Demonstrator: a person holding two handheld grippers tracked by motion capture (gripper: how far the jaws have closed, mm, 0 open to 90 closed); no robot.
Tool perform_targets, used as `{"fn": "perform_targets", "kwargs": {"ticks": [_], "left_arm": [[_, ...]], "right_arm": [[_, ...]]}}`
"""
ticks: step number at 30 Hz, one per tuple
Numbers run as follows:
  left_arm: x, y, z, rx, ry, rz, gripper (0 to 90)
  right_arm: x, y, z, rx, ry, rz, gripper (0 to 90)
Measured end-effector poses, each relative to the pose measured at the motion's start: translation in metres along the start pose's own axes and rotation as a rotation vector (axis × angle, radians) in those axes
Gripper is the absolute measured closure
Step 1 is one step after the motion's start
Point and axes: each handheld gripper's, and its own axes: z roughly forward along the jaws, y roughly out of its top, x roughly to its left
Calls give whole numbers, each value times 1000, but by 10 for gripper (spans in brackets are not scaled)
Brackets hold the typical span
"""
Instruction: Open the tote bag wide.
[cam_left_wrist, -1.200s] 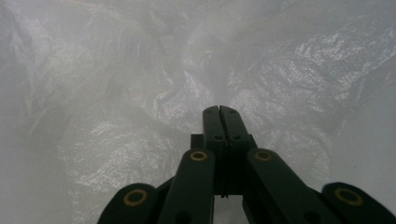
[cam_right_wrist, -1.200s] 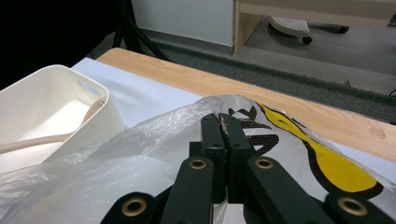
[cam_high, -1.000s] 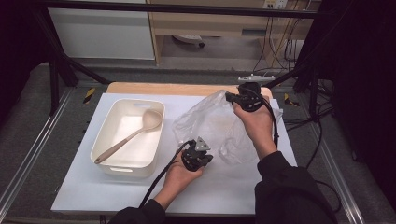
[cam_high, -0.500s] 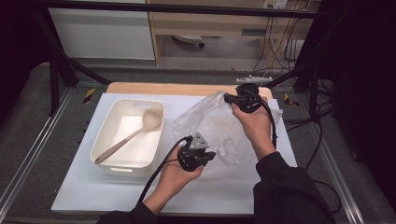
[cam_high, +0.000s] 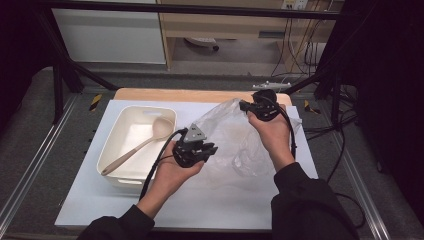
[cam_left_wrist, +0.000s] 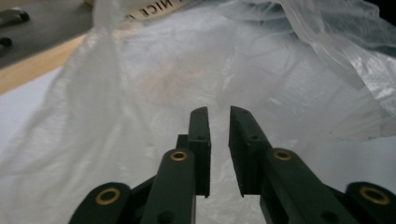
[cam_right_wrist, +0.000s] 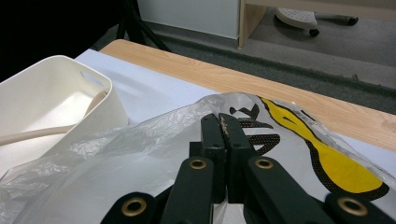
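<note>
Clear plastic bag (cam_high: 240, 142) lies crumpled on the right half of the desk (cam_high: 100, 200), on the white sheet; its far edge is lifted. A yellow and black print shows on it in the right gripper view. Right tool (cam_high: 248, 106), at the far right, has its jaws pressed together, pinching the bag's far edge (cam_right_wrist: 219, 105). Left tool (cam_high: 207, 148), near the middle of the desk, sits at the bag's left side; jaws slightly spread with a narrow gap, nothing between them, pointing at the bag (cam_left_wrist: 187, 70). Left of the bag: white tub (cam_high: 117, 172) holding a beige spoon (cam_high: 142, 142), bowl end toward the far side.
</note>
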Motion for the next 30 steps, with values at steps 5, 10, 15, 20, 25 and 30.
{"fn": "perform_targets", "kwargs": {"ticks": [5,10,15,20,25,30], "left_arm": [[18,6,-21,-42,70,-14,580],[39,7,-38,-57,104,-65,360],[61,3,-56,-48,150,-83,237],[77,0,-70,-54,195,-100,125],[87,-2,-82,-74,213,-100,89],[96,-5,-90,-54,230,-95,75]], "right_arm": [[0,0,0,5,5,3,900],[0,0,0,6,10,6,900],[1,0,-1,7,13,5,900],[1,0,0,9,18,5,900],[2,0,1,13,27,-1,900],[2,0,0,10,30,-2,900]]}}
